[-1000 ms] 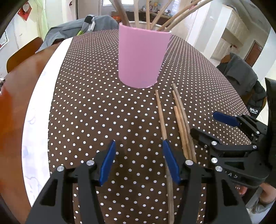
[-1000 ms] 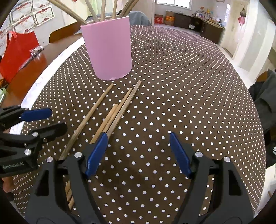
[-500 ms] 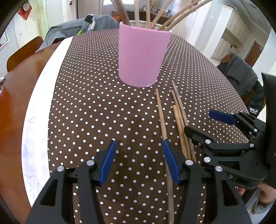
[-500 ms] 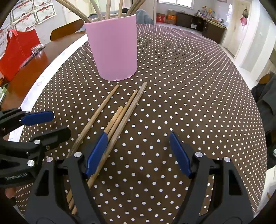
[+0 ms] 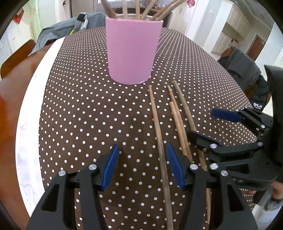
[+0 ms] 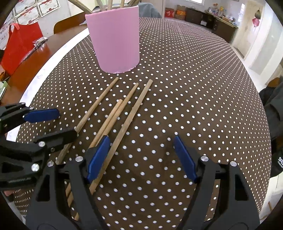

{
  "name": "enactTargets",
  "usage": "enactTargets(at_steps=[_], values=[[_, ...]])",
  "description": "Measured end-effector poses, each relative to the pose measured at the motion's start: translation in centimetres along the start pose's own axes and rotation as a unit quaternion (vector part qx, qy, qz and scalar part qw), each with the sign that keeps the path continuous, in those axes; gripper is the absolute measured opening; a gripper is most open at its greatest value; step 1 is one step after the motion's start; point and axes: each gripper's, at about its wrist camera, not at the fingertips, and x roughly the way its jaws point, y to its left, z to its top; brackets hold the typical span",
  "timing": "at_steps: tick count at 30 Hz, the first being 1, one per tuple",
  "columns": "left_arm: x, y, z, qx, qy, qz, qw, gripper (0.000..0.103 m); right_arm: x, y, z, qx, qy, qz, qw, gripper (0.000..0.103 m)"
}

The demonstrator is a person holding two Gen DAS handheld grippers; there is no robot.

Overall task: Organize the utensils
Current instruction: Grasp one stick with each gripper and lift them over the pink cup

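A: On the brown dotted tablecloth (image 5: 88, 106), what is lying near the pink holder (image 5: 132, 51)?

B: 4 wooden chopsticks (image 6: 130, 113) are lying flat just in front of it, fanned side by side, their far tips pointing toward the holder. More sticks (image 5: 153, 10) are standing inside it, leaning outward.

A: How is the left gripper (image 5: 141, 164) sitting?

B: It is hovering with its blue pads spread apart, gripping nothing. The leftmost chopstick (image 5: 159, 134) is running through the gap between the jaws, close to the right pad; whether a pad is touching it, I cannot tell.

A: And the right gripper (image 6: 141, 157)?

B: It is also standing wide open and holding nothing. Its left pad is sitting over the 2 middle sticks, and the rightmost chopstick is passing just inside that pad.
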Motion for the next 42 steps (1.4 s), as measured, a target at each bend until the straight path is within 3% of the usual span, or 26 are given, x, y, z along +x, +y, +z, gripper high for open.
enactTargets(at_steps=[3, 6, 7, 8, 11, 14, 16, 23, 28, 32, 36, 42], values=[[0.2, -0.5, 0.4, 0.010, 0.008, 0.013, 0.9998, 0.056, -0.2, -0.9, -0.1, -0.007, 0.011, 0.006, 1.000, 0.072], [0.4, -0.9, 0.7, 0.020, 0.020, 0.026, 0.9992, 0.055, -0.4, -1.5, -0.2, -0.018, 0.024, 0.007, 1.000, 0.060], [0.6, -1.2, 0.8, 0.030, 0.023, 0.034, 0.9987, 0.055, -0.6, -1.8, -0.1, -0.023, 0.028, 0.011, 0.999, 0.049], [0.7, -1.5, 0.9, 0.036, 0.022, 0.042, 0.9982, 0.051, -0.7, -2.1, 0.0, -0.026, 0.032, 0.014, 0.999, 0.037], [0.8, -1.9, 1.3, 0.039, 0.020, 0.047, 0.9980, 0.039, -1.0, -3.4, 0.1, -0.028, 0.047, 0.027, 0.998, 0.027], [0.8, -2.1, 1.6, 0.039, 0.020, 0.045, 0.9980, 0.019, -1.1, -4.6, 0.4, -0.029, 0.059, 0.040, 0.997, 0.017], [0.8, -2.0, 1.8, 0.035, 0.021, 0.039, 0.9984, 0.008, -1.2, -5.4, 0.5, -0.026, 0.065, 0.048, 0.996, 0.013], [0.5, -0.8, 1.9, 0.007, 0.007, 0.001, 1.0000, 0.006, -2.1, -9.0, 0.5, 0.008, 0.063, 0.087, 0.994, 0.006], [-1.9, -1.6, 1.3, 0.000, -0.035, -0.021, 0.9992, 0.006, -3.3, -9.7, -0.3, 0.025, 0.030, 0.096, 0.995, 0.006], [-4.5, -2.0, 1.5, -0.014, -0.080, -0.060, 0.9949, 0.006, -6.0, -11.2, -0.7, 0.049, -0.028, 0.118, 0.991, 0.006], [-7.5, -2.6, 1.6, -0.020, -0.146, -0.095, 0.9845, 0.006, -9.1, -13.1, -1.8, 0.077, -0.096, 0.140, 0.983, 0.006], [-11.1, -3.3, 2.4, -0.022, -0.253, -0.095, 0.9625, 0.006, -13.9, -14.5, -1.7, 0.089, -0.204, 0.161, 0.962, 0.006]])
